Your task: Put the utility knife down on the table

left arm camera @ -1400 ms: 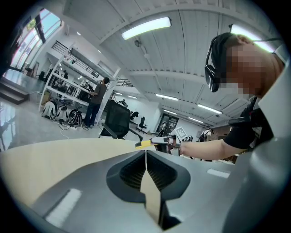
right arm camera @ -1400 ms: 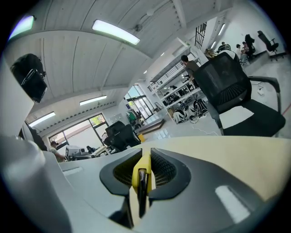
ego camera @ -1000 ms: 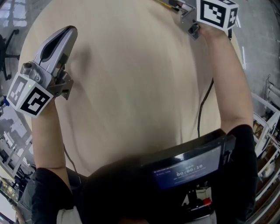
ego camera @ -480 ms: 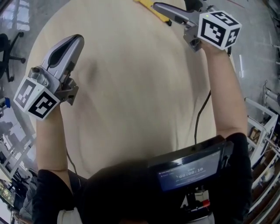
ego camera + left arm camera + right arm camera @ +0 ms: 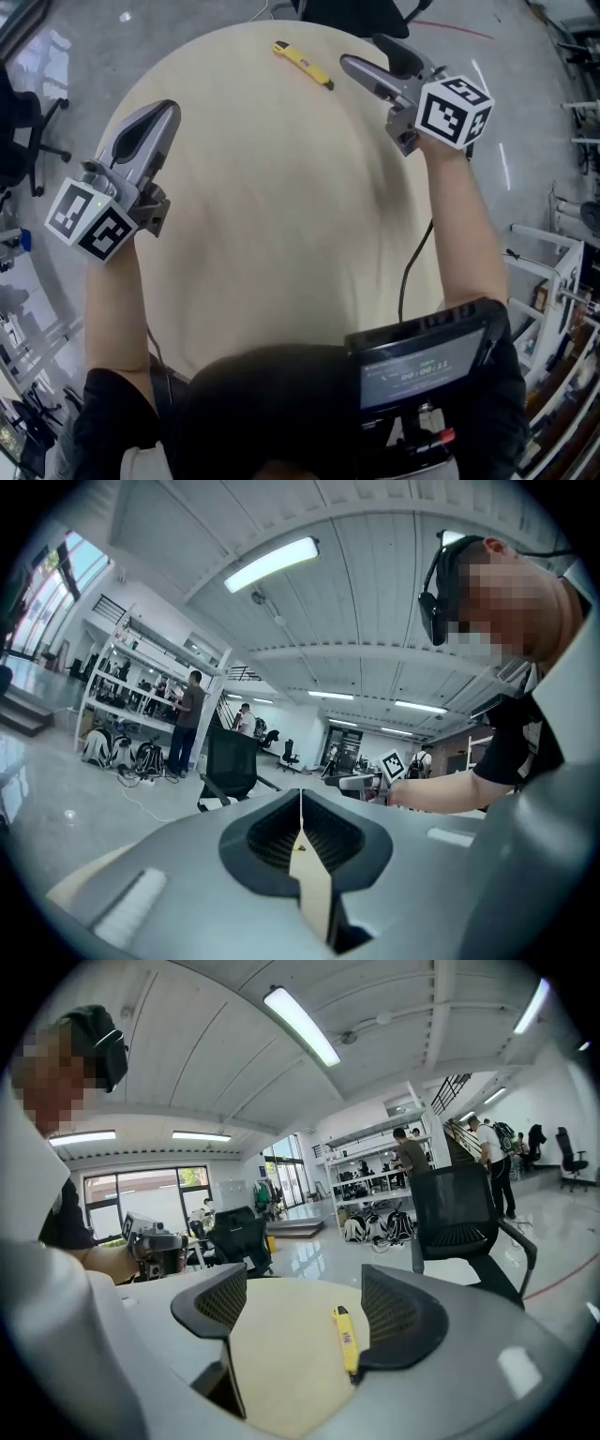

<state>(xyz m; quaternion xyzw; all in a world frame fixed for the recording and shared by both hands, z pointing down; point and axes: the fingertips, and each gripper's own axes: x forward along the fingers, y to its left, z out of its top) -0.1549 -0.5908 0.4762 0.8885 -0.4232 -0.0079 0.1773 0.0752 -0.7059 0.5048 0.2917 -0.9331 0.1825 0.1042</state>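
- Found the yellow utility knife point(image 5: 302, 64) lying flat on the round pale table point(image 5: 281, 244), near its far rim, touched by neither gripper.
- Saw the right gripper point(image 5: 361, 52) held above the tabletop near the utility knife, to its right in the head view, and pointing toward the far rim.
- Read its jaws as released and standing wide, though just drawn in a little, with nothing pinched between them (the utility knife point(image 5: 346, 1338) showed on the table beyond, close by the right-hand jaw in the right gripper view).
- Saw the left gripper point(image 5: 161, 112) at the table's left edge, well apart from the utility knife.
- Read its jaws as clenched tip to tip and empty, with a sliver of tabletop showing through the gap lower down.
- Noted a black office chair point(image 5: 464, 1213) on the floor past the table's far side.
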